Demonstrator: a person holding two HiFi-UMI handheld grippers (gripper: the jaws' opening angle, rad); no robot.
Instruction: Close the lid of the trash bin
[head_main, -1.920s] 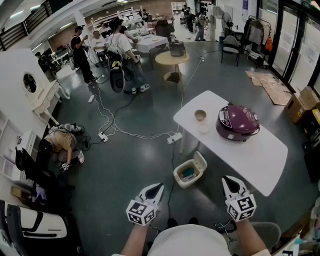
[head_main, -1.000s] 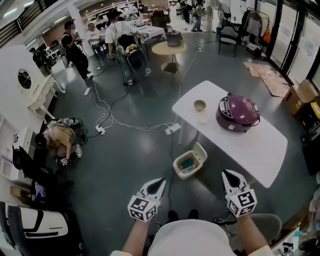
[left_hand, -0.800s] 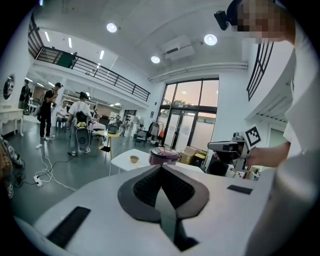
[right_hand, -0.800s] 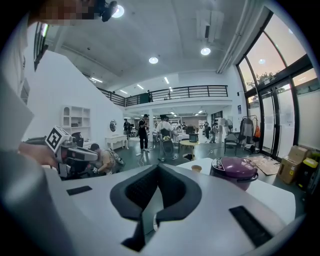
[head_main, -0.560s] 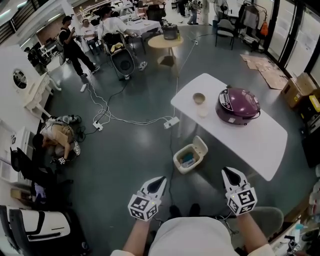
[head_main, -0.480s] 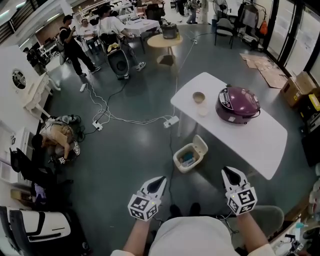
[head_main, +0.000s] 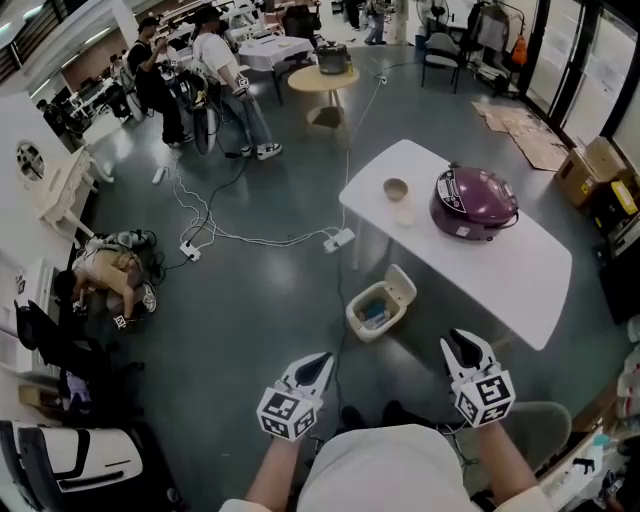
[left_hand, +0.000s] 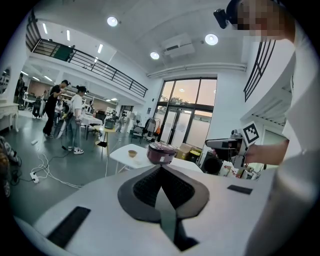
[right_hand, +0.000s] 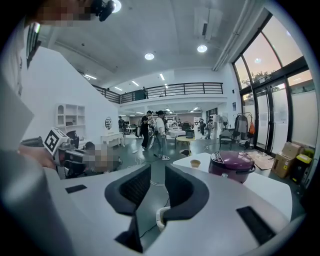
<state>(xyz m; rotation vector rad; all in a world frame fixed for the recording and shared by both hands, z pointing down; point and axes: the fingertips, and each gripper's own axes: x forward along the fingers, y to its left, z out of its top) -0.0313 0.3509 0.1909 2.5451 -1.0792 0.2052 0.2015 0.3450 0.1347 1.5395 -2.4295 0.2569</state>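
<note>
trash bin (head_main: 372, 318) stands on the floor (head_main: 250, 320) beside the counter's (head_main: 520, 285) near edge, its lid (head_main: 402, 286) tipped up, open. it has drifted slightly up the head view, yet left gripper (head_main: 316, 362), pressed together, and right gripper (head_main: 463, 343), slightly spread and empty, stay low, well apart from it: the closing seems not yet begun.

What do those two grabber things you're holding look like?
The left gripper and the right gripper are white, with pointed shells shaped like beaks. Inside the jaws are black ribbed pads. Each one carries a white cube printed with black square markers: the left cube and the right cube. The person wears a light top.
</note>
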